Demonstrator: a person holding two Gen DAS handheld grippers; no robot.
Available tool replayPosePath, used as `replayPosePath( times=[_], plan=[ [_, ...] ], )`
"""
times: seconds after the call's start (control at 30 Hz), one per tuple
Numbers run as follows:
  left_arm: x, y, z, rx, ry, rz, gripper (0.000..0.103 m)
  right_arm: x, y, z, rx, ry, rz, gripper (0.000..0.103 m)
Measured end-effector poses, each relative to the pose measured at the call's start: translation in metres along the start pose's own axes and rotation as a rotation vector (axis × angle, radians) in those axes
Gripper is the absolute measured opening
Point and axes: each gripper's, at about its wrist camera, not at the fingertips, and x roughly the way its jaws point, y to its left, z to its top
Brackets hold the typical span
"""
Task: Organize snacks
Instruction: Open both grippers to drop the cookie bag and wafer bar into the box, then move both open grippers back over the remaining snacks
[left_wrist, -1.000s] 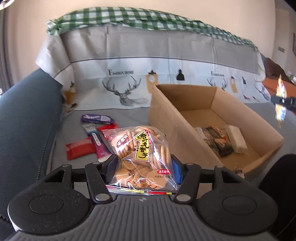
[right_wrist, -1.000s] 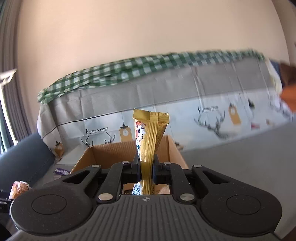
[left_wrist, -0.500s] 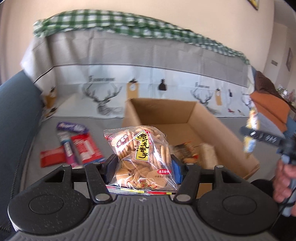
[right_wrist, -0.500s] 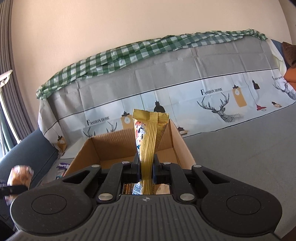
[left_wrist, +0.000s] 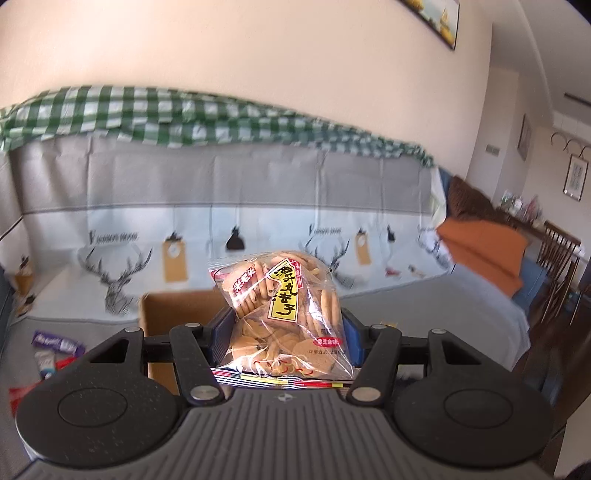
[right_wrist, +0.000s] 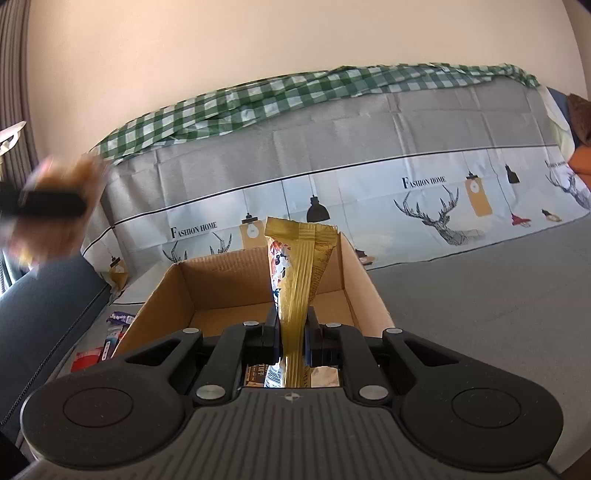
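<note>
My left gripper (left_wrist: 283, 323) is shut on a clear bag of round biscuits (left_wrist: 284, 314) with a yellow label, held up in the air above and in front of the cardboard box (left_wrist: 173, 314). My right gripper (right_wrist: 293, 332) is shut on a yellow snack packet (right_wrist: 301, 280), held upright over the near end of the open cardboard box (right_wrist: 229, 284). The left gripper with its bag shows blurred at the far left of the right wrist view (right_wrist: 48, 199). Some packets lie in the box beneath the right gripper (right_wrist: 258, 374).
Loose snacks lie on the grey sofa seat left of the box: a purple packet (left_wrist: 55, 341), a red packet (right_wrist: 86, 360) and others. The sofa back carries a deer-print cover and a green checked cloth (left_wrist: 184, 118). An orange cushion (left_wrist: 484, 251) lies at right.
My left gripper has risen and tilted up with the biscuit bag, so the box has dropped low in its view. My right gripper has moved closer over the box with the yellow packet.
</note>
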Motion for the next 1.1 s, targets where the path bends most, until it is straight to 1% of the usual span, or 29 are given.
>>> replayPosePath(
  times=[0.07, 0.17, 0.2, 0.23, 0.27, 0.3, 0.33, 0.4, 0.5, 0.57, 0.63, 0.67, 0.7, 0.73, 0.77, 0.8, 0.9, 0.97, 1.1],
  plan=[
    [0.002, -0.006, 0.007, -0.004, -0.018, -0.003, 0.065, 0.0, 0.002, 0.0, -0.011, 0.001, -0.002, 0.012],
    [0.006, -0.01, 0.012, -0.007, -0.024, -0.002, 0.065, 0.003, 0.003, 0.0, -0.017, 0.015, -0.02, 0.013],
    [0.008, -0.01, 0.013, -0.006, -0.02, -0.004, 0.07, 0.004, 0.004, 0.0, -0.017, 0.025, -0.036, 0.018],
    [0.013, -0.01, 0.011, 0.0, -0.001, -0.012, 0.079, 0.006, 0.004, 0.0, -0.014, 0.035, -0.047, 0.035],
    [0.017, -0.009, 0.007, 0.009, 0.03, -0.014, 0.093, 0.007, 0.004, 0.0, -0.011, 0.039, -0.051, 0.044],
    [0.018, -0.007, 0.002, 0.015, 0.04, 0.006, 0.095, 0.006, 0.004, 0.0, -0.009, 0.035, -0.05, 0.054],
    [0.017, -0.005, -0.003, 0.018, 0.031, 0.025, 0.095, 0.005, 0.004, 0.0, -0.009, 0.03, -0.048, 0.057],
    [0.012, 0.004, -0.012, 0.009, 0.009, 0.041, 0.096, 0.004, 0.004, 0.0, -0.013, 0.028, -0.047, 0.059],
    [0.003, 0.018, -0.028, -0.006, -0.022, 0.081, 0.095, 0.004, 0.004, 0.001, -0.012, 0.03, -0.051, 0.064],
    [-0.003, 0.028, -0.038, 0.006, -0.026, 0.105, 0.095, 0.005, 0.005, 0.001, -0.015, 0.034, -0.052, 0.064],
    [-0.009, 0.041, -0.046, -0.003, -0.018, 0.118, 0.093, 0.006, 0.008, 0.001, -0.026, 0.041, -0.055, 0.065],
    [-0.011, 0.049, -0.05, -0.015, -0.008, 0.123, 0.09, 0.007, 0.009, 0.0, -0.032, 0.043, -0.057, 0.065],
    [-0.013, 0.058, -0.055, -0.028, 0.004, 0.128, 0.082, 0.007, 0.01, 0.0, -0.036, 0.044, -0.059, 0.066],
    [-0.015, 0.067, -0.059, -0.04, 0.023, 0.136, 0.078, 0.007, 0.011, 0.0, -0.04, 0.044, -0.061, 0.066],
    [-0.015, 0.077, -0.063, -0.053, 0.045, 0.147, 0.068, 0.007, 0.012, 0.001, -0.043, 0.045, -0.063, 0.066],
    [-0.016, 0.088, -0.067, -0.067, 0.062, 0.158, 0.056, 0.007, 0.012, 0.001, -0.044, 0.045, -0.066, 0.066],
    [-0.023, 0.12, -0.077, -0.098, 0.075, 0.193, 0.039, 0.008, 0.014, 0.001, -0.049, 0.048, -0.076, 0.066],
    [-0.028, 0.141, -0.079, -0.1, 0.07, 0.22, 0.033, 0.008, 0.015, 0.001, -0.055, 0.05, -0.079, 0.066],
    [-0.036, 0.179, -0.081, -0.051, 0.053, 0.277, 0.032, 0.007, 0.016, 0.0, -0.063, 0.051, -0.086, 0.064]
  ],
)
